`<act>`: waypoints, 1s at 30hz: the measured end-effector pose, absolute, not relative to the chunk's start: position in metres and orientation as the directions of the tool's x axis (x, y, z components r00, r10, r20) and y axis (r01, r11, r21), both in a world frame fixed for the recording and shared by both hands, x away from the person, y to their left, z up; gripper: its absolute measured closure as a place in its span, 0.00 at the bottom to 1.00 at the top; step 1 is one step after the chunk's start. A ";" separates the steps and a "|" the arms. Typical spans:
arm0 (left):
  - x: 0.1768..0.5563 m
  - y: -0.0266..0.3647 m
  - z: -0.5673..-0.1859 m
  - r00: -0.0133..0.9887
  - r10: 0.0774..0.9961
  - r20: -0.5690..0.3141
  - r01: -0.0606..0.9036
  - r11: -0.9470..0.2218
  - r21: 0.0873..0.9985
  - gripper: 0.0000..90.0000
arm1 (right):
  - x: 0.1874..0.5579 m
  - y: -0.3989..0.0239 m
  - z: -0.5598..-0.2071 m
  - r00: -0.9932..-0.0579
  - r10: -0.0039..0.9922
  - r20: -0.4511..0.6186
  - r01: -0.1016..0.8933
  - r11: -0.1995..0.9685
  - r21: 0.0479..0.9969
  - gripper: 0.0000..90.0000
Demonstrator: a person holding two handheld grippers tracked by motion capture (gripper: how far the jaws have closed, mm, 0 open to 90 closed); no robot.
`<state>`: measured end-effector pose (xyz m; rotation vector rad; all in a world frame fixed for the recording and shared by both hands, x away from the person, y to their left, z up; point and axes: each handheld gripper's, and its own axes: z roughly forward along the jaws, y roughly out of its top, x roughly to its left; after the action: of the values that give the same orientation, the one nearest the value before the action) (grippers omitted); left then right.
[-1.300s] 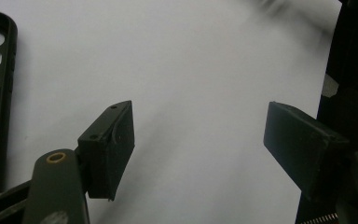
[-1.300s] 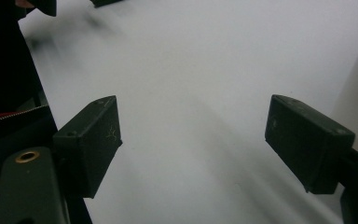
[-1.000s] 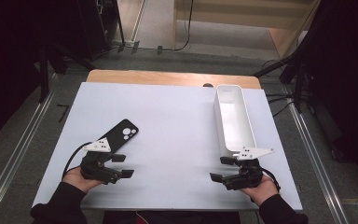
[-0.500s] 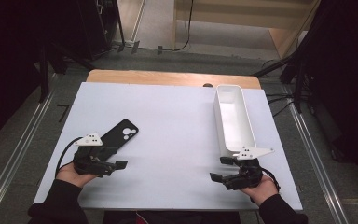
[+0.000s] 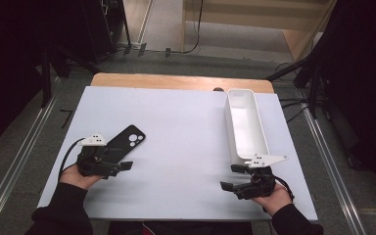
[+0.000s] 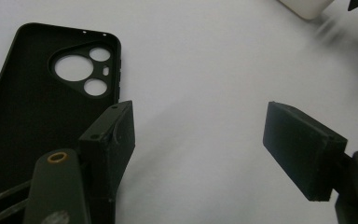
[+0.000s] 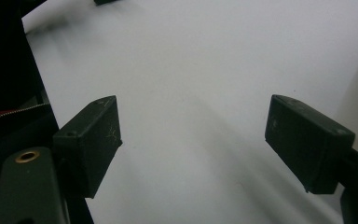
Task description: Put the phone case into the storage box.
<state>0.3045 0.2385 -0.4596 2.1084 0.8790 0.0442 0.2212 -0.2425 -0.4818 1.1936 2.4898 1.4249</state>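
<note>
Black case [image 5: 123,142] lies flat on the table [image 5: 176,127], just beside the left gripper [image 5: 123,165], ungrasped. Both grippers spread, empty; right gripper [image 5: 234,177] idles near the bin [image 5: 247,128]. Pick and placement pending.

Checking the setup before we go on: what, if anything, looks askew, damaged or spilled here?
Nothing stands out. The black phone case lies flat, inside up and intact, slanted across the white table by the open left gripper. The white bin stands upright and empty near the open right gripper.
</note>
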 end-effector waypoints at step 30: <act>0.338 0.236 -0.451 0.728 0.649 -0.222 0.560 -0.375 0.739 0.28 | 0.222 -0.242 -0.483 -0.704 0.631 0.327 0.602 0.284 0.746 0.19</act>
<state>0.3375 0.2356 -0.4505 2.0713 0.9137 0.1320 0.2221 -0.2424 -0.4825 1.1960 2.4919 1.4250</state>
